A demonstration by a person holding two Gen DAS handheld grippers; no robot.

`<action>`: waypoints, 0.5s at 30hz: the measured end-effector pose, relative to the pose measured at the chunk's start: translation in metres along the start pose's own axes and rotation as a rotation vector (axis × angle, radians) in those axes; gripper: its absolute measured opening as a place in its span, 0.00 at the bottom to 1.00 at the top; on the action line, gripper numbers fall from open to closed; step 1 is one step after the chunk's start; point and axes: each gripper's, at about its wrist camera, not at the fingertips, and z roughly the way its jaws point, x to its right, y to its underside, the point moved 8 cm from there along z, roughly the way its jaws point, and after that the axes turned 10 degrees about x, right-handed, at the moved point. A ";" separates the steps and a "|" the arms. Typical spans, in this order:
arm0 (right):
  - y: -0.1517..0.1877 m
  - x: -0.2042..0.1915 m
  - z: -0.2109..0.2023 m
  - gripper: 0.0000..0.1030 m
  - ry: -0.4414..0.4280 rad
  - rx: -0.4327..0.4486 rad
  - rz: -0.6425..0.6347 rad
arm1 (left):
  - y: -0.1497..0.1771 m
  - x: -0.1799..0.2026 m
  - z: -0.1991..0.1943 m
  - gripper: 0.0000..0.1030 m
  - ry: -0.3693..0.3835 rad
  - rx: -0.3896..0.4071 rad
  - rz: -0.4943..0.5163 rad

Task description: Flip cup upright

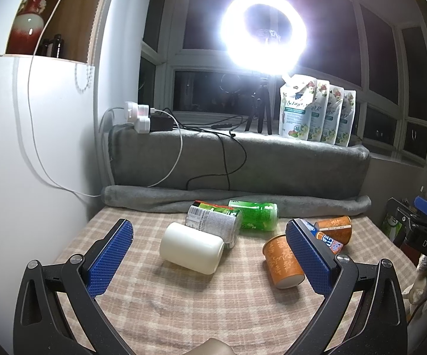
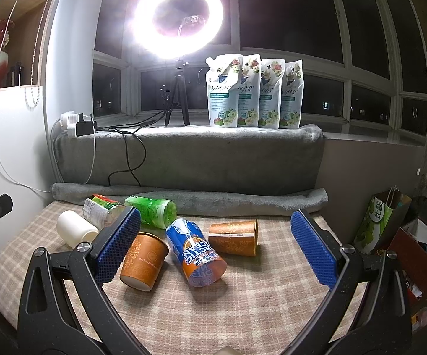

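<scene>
Six cups and bottles lie tipped over on the checked-cloth bench, none upright yet.

Both hand-held grippers are wide open, holding nothing. Right hand-held gripper hovers over the blue-and-orange printed plastic cup, with an orange patterned paper cup beside its left pad. Left hand-held gripper frames the plain white plastic cup. I'd pinch one cup mid-body across its sides, lift clear of its neighbours, then rotate it base-down.
</scene>
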 end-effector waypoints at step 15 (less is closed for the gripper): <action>0.003 -0.003 0.003 1.00 -0.013 -0.012 -0.006 | 0.004 0.001 0.004 1.00 0.000 -0.010 -0.001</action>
